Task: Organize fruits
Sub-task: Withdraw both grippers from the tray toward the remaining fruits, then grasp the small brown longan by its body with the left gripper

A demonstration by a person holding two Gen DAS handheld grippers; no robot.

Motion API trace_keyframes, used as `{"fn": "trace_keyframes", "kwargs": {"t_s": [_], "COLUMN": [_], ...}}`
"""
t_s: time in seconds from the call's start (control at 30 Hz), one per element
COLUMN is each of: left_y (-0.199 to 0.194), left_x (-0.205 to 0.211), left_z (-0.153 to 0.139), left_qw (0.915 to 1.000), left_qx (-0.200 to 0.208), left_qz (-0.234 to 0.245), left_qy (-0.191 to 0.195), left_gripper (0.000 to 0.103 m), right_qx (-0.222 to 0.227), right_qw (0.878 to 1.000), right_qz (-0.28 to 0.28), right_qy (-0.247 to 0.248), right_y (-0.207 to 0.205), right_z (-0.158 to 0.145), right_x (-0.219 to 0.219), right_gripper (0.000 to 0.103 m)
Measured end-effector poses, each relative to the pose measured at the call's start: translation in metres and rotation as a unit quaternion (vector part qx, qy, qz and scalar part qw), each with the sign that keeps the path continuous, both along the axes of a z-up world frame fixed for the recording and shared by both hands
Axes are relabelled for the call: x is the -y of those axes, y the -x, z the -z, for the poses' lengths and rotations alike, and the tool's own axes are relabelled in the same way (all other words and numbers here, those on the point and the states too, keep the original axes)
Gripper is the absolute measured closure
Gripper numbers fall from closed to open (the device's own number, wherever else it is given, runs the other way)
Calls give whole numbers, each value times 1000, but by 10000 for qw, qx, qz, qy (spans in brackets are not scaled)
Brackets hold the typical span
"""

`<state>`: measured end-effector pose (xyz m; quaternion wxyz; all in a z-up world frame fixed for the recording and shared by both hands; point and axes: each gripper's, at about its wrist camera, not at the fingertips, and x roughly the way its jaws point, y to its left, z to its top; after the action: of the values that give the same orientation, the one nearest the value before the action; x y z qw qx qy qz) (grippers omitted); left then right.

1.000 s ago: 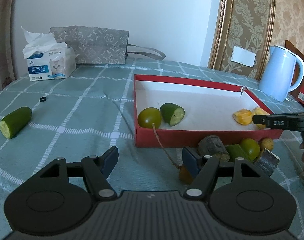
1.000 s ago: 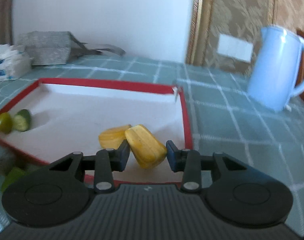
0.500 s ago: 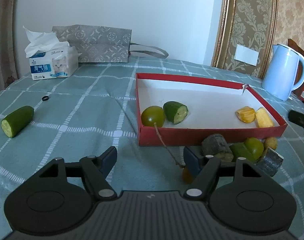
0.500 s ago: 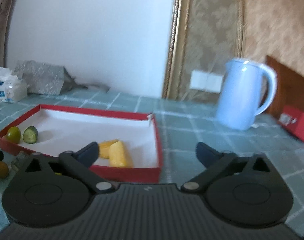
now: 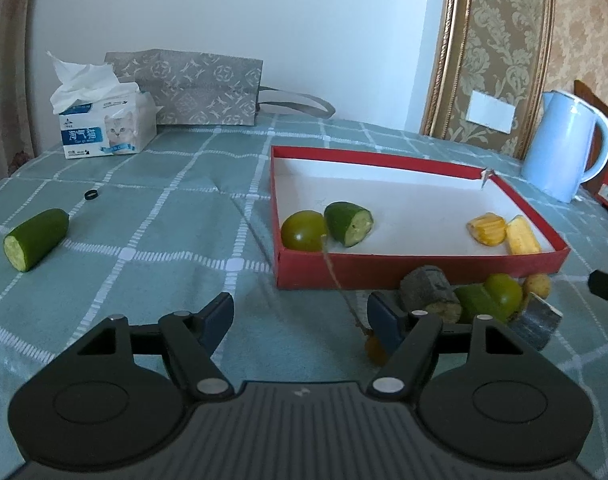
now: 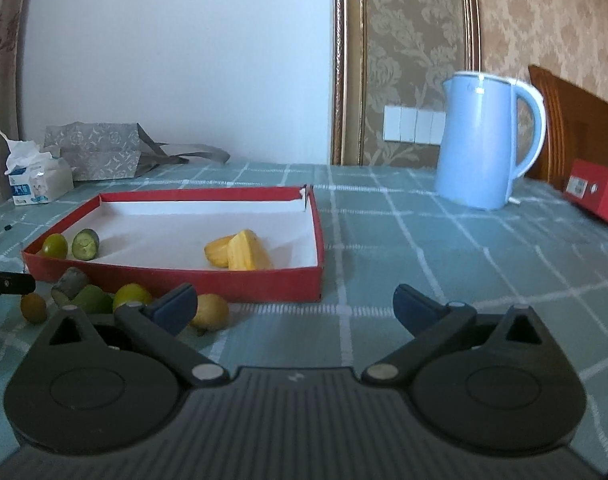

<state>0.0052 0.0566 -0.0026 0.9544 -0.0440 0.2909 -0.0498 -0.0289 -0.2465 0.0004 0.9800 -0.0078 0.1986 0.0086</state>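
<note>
A red tray point(image 5: 416, 270) point(image 6: 232, 286) holds a green round fruit point(image 5: 303, 230), a cucumber piece point(image 5: 350, 223) and two yellow pieces point(image 5: 504, 232) point(image 6: 240, 254). In front of the tray lies a cluster: a grey-brown chunk point(image 5: 430, 294), green fruit point(image 5: 492, 298) point(image 6: 130, 295), a yellowish fruit point(image 6: 210, 311) and a small orange one point(image 6: 33, 307). Another cucumber piece point(image 5: 35, 238) lies on the cloth at far left. My left gripper point(image 5: 300, 318) is open and empty, short of the tray. My right gripper point(image 6: 294, 306) is open and empty, at the tray's near right corner.
A blue kettle point(image 6: 484, 140) and a red box point(image 6: 596, 198) stand at the right. A tissue box point(image 5: 104, 126) and a grey paper bag point(image 5: 192, 88) stand at the back left. A small black ring point(image 5: 91, 194) lies on the checked cloth.
My right gripper let go of the yellow piece in the tray, opened wide and pulled back and up out of the tray. The left gripper barely moved.
</note>
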Motion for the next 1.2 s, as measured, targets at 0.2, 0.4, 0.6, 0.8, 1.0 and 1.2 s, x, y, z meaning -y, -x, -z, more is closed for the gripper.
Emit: {"fn": "trace_keyframes", "kwargs": {"t_s": [0.2,0.4,0.6,0.8,1.0,1.2], "left_y": [16,19,27,27,25,15], "left_x": [2,8,9,33,52,52], "left_z": [-1,-1,3,5,4,7], "left_qw": [9997,9991,9982,9970,9944,9952], "left_qx": [101,82,-12,-7,71,-4], "left_qz": [227,403,545,756,936,859], "left_qy": [31,56,259,-147,-495,-473], "left_gripper": [23,22,22,22,22,22], "right_qx": [-173,-318,-430,-453,-509,-496], "right_qw": [9998,9995,9990,9989,9987,9988], "right_qz": [-23,-3,-26,-34,-48,-59], "right_qy": [-19,-67,-126,-81,-64,-19], "right_y": [-2,-5,-8,-9,-10,-10], "right_z": [3,5,6,8,9,9], "right_x": [0,1,2,0,0,-2], "right_gripper": [0,0,0,0,0,0]}}
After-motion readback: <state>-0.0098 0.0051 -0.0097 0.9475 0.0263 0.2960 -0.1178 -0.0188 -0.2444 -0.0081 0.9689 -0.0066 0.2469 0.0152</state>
